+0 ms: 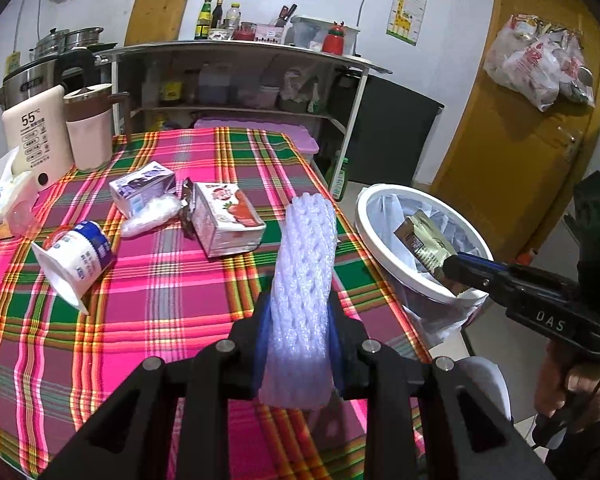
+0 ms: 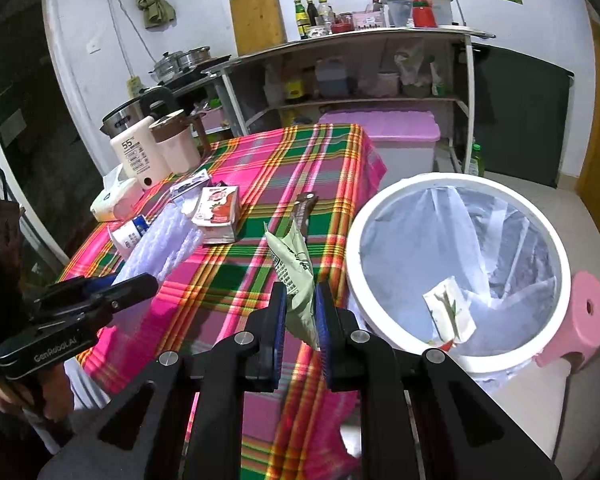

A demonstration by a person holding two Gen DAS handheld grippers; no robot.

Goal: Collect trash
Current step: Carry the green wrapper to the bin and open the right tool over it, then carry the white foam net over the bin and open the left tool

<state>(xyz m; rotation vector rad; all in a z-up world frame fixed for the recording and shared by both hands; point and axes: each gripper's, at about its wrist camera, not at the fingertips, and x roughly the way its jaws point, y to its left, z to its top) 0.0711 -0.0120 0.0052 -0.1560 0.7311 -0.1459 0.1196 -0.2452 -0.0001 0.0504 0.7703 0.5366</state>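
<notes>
Both grippers are closed on trash: my left gripper (image 1: pixel 300 320) pinches a white foam net sleeve (image 1: pixel 306 272) above the plaid tablecloth (image 1: pixel 160 300), and my right gripper (image 2: pixel 302 312) pinches a green snack wrapper (image 2: pixel 296 276) near the table edge, just beside the white trash bin (image 2: pixel 452 184).

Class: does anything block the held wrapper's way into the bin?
Nothing visible does. The right gripper holds the wrapper beside the bin, whose mouth is open.
</notes>
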